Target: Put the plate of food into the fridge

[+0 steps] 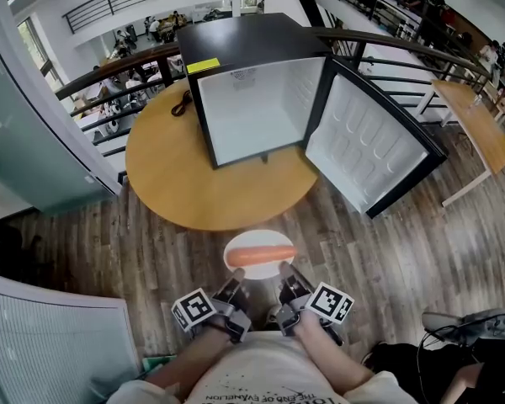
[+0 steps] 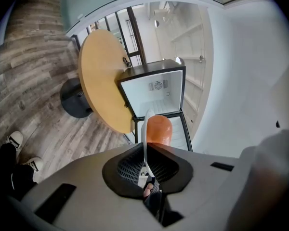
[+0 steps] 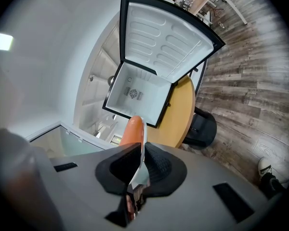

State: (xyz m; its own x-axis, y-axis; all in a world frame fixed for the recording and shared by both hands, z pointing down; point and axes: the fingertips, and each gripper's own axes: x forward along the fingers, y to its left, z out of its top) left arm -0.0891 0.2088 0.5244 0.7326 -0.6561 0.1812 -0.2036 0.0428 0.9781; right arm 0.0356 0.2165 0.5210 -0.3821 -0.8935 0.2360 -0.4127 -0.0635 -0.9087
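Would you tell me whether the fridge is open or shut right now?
Open: the fridge has its door swung wide to the right, showing its white inside.

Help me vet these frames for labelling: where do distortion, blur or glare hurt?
Head view: strong fisheye bends the railing and floorboards, yet the fridge and plate are sharp and evenly lit. Left gripper view: dark corners; the left tool looms soft up close. Right gripper view: dark corners, floorboards smear near the rim, and a bright patch glares at left.

Plate (image 1: pixel 257 240) rim hidden in left hand-held gripper (image 1: pixel 238 279) and right hand-held gripper (image 1: pixel 284 279).
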